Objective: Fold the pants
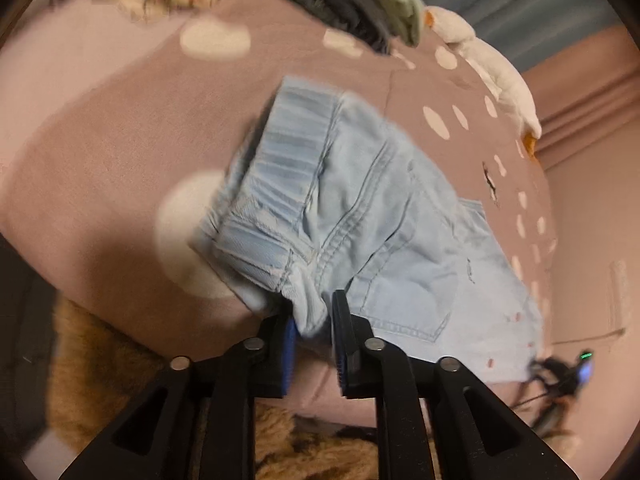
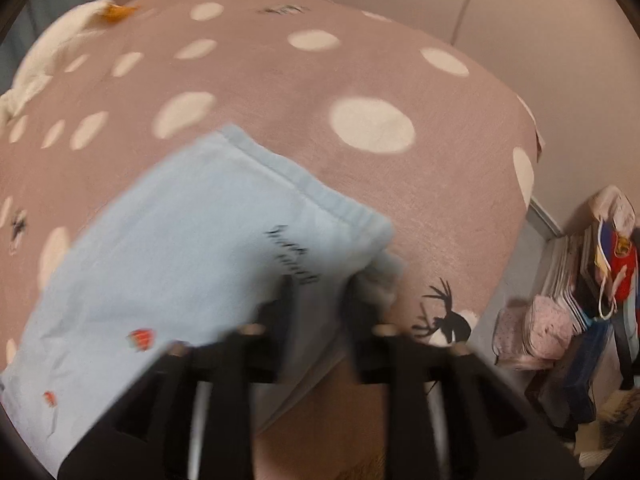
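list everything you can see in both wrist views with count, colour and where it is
pants: one, light blue denim, lying folded on the bedspread, waistband end by the left gripper, hem end by the right gripper
bedspread: one, dusty pink with cream dots, covering the bed
plush toy: one, white with orange parts, at the bed's far edge
clothes pile: one, grey and olive green, far end of the bed
rug: one, tan and shaggy, on the floor beside the bed
bags and clutter: several, red, blue and pink, on the floor by the wall
left gripper: one, black with blue pads, waistband cloth between its fingers
right gripper: one, black, blurred, jaws apart at the hem corner
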Demonstrator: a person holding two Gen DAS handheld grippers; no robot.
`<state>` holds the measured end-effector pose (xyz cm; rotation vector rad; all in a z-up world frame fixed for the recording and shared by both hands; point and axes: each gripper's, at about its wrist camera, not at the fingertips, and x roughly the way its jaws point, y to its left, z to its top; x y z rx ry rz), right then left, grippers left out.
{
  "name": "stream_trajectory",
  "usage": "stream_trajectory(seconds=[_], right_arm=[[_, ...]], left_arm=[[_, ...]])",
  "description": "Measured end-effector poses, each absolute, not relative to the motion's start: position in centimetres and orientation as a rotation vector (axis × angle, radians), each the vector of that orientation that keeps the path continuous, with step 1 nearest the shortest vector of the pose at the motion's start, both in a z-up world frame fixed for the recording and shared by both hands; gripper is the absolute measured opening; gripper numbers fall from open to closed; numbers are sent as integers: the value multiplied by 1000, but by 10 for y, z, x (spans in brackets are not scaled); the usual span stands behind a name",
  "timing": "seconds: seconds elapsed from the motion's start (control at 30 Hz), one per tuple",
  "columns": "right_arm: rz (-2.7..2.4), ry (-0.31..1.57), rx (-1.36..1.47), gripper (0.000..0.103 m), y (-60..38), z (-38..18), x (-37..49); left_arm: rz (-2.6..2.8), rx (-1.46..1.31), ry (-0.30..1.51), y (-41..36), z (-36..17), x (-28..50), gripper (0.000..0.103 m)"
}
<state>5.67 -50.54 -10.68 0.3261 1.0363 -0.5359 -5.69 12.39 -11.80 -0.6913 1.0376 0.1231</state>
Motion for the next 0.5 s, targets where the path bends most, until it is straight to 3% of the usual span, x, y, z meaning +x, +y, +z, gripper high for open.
stream_trajectory(seconds=[0.07, 0.13, 0.3, 0.5], right_arm=[[-466, 986, 295, 57, -484, -85, 59], [-383, 957, 253, 63, -457, -68, 64], [-89, 925, 165, 70, -371, -44, 81], [273, 1002, 95, 75, -267, -54, 102]], left_arm=[[145, -635, 993, 122, -98, -62, 54], [144, -618, 932, 125, -79, -64, 72], [169, -585, 835, 139, -49, -54, 77], [196, -601, 894, 159, -74, -14, 78]])
